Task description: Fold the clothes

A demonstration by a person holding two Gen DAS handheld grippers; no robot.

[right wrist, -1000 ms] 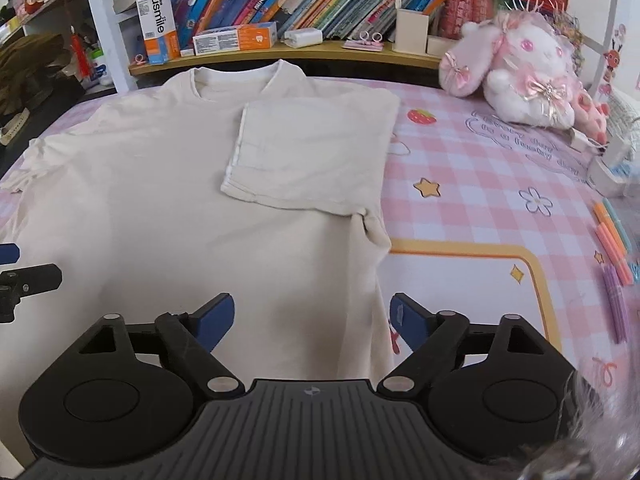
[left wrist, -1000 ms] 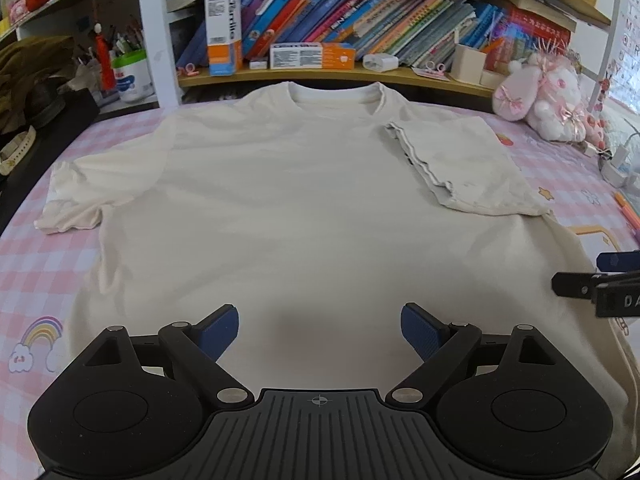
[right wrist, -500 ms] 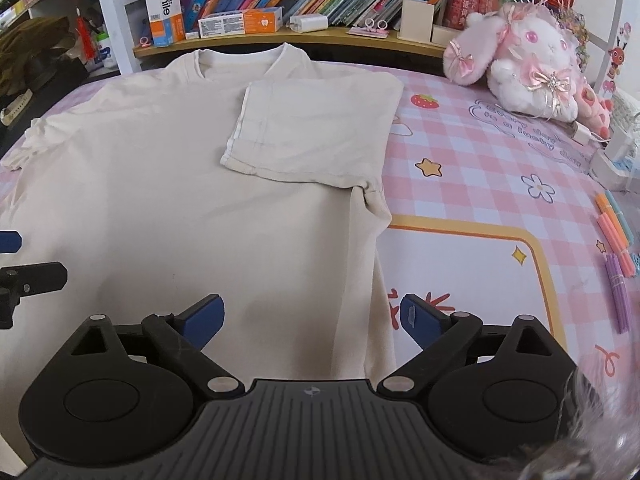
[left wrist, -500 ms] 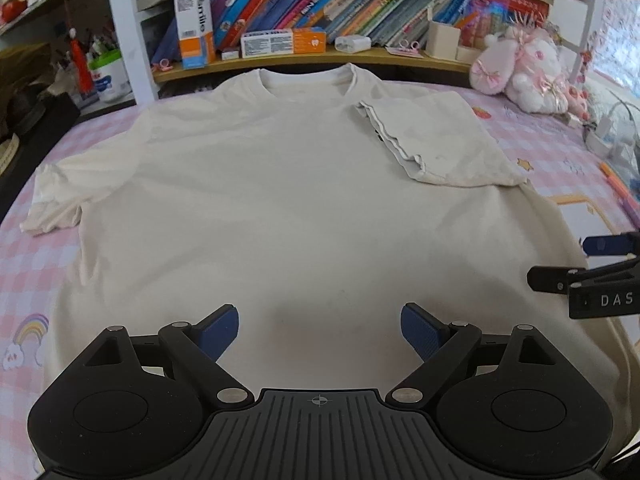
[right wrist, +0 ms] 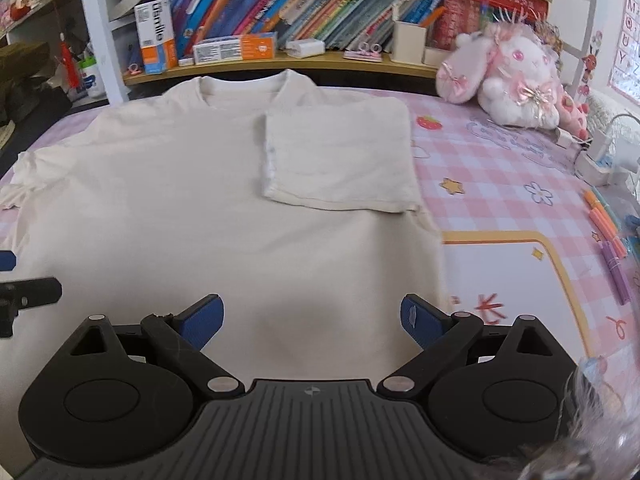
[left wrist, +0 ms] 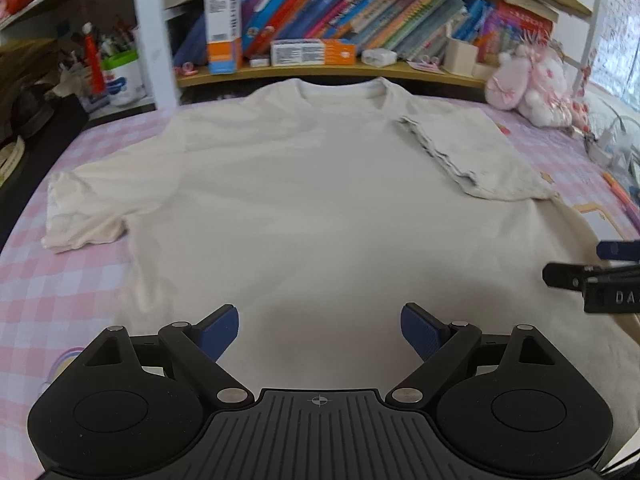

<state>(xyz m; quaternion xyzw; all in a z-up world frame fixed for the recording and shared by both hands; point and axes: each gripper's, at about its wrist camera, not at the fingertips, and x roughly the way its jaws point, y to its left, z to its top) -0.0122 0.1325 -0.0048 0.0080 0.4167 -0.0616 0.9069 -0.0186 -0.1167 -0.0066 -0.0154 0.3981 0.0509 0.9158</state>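
Both claws [left wrist: 320, 330] [right wrist: 312, 318] agape over cream T-shirt [left wrist: 304, 208]

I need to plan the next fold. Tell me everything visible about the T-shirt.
The cream T-shirt, seemingly soft cotton, lies flat on the pink checked cloth, collar toward the bookshelf. Its right sleeve is folded in over the chest; the left sleeve lies spread. Neither open gripper visibly grips it.
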